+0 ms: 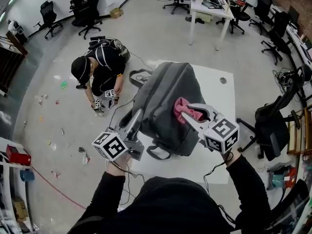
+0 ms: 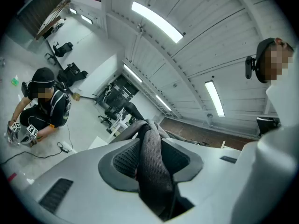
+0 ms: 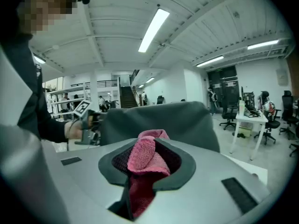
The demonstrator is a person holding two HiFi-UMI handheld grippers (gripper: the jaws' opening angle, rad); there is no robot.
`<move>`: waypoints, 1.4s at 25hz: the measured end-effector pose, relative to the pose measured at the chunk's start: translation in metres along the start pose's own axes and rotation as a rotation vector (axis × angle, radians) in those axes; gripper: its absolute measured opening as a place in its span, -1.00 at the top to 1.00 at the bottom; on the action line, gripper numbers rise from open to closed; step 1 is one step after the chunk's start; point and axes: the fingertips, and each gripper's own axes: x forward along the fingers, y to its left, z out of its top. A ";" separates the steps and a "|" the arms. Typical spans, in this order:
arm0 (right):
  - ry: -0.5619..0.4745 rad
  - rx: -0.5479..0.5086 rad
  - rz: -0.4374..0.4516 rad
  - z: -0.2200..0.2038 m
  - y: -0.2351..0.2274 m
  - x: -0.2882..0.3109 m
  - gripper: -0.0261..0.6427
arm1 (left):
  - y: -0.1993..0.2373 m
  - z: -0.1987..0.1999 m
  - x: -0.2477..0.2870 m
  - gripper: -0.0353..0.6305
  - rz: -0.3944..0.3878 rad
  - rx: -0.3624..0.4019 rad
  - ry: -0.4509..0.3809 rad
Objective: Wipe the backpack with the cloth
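Note:
A grey backpack (image 1: 163, 101) stands on a white table (image 1: 214, 152). My left gripper (image 1: 137, 116) is at its left side, shut on a dark mesh strap (image 2: 152, 171) of the backpack that runs up between the jaws. My right gripper (image 1: 188, 112) is at the backpack's right side, shut on a pink cloth (image 1: 186, 108), which lies against the fabric. In the right gripper view the pink cloth (image 3: 145, 158) bulges from the jaws, with the backpack (image 3: 187, 122) just behind it and the left gripper (image 3: 83, 118) at its far side.
A person (image 1: 100, 72) crouches on the floor beyond the table's left corner, holding another pair of grippers. Office chairs (image 1: 85, 11) and a desk (image 1: 214, 9) stand at the back. A black chair (image 1: 273, 123) sits close to the table's right edge.

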 end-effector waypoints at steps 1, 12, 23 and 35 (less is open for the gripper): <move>0.010 -0.003 0.043 -0.006 0.022 0.006 0.65 | 0.006 0.003 0.000 0.43 0.001 -0.005 -0.001; -0.023 -0.039 0.236 -0.027 0.076 0.032 0.65 | 0.047 0.012 -0.002 0.47 0.024 0.026 0.014; -0.172 0.148 -0.234 -0.027 -0.185 -0.021 0.65 | 0.007 -0.001 0.010 0.47 0.048 0.094 0.037; 0.006 0.090 0.154 -0.107 -0.028 -0.012 0.65 | 0.001 -0.004 0.006 0.47 0.060 0.099 0.017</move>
